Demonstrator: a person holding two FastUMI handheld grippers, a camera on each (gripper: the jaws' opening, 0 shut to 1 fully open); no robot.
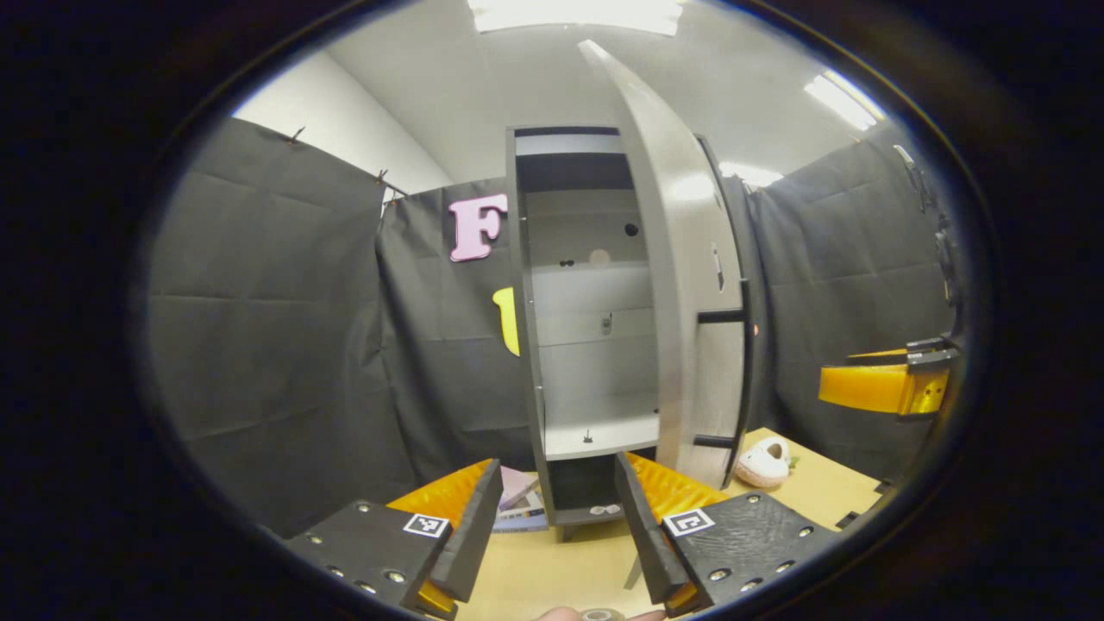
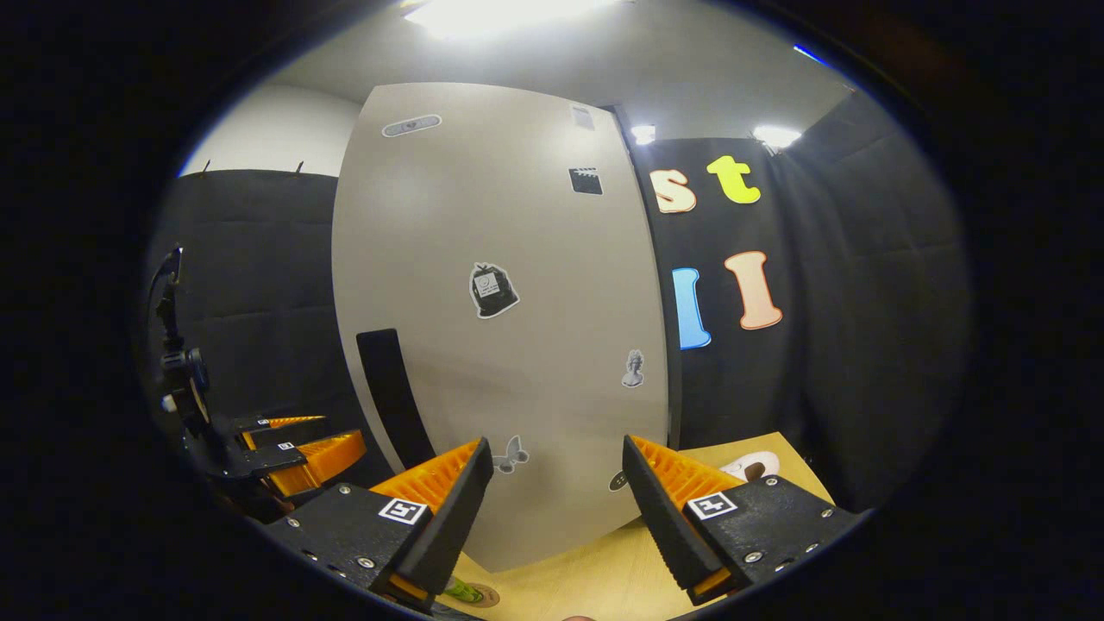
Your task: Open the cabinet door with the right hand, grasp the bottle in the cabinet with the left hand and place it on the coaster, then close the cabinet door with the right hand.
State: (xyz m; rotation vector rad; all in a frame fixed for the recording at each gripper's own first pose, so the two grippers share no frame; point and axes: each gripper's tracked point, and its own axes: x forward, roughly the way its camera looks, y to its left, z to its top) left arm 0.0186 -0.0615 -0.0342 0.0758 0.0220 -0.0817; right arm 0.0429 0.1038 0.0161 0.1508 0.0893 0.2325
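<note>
**Cabinet door ajar, both grippers empty**

In the left gripper view, the tall grey cabinet (image 1: 595, 345) stands at the far edge of the pale wooden surface (image 1: 552, 569), its grey door (image 1: 690, 285) swung partly open with the edge turned toward the camera. Inside, the pale shelves (image 1: 599, 431) that can be seen hold no bottle. The left gripper (image 1: 559, 517) hovers low in front of the cabinet's base, its fingers (image 1: 470, 535) spread wide with nothing between them. A pink-and-white rounded object (image 1: 763, 461) lies on the surface just beside the door's lower corner. The right gripper shows at the right of this view (image 1: 888, 384), well apart from the door.

In the right gripper view, the door's sticker-dotted outer face (image 2: 500, 328) stands close ahead, with its black vertical handle (image 2: 392, 397) at the left. The right gripper (image 2: 559, 509) faces the door, its fingers (image 2: 664, 509) wide apart and holding nothing. At the near edge of the surface, a green bottle (image 2: 461, 590) stands on a round brown coaster (image 2: 485, 595), mostly hidden behind the left finger. The left gripper (image 2: 293, 453) shows to the left.
</note>
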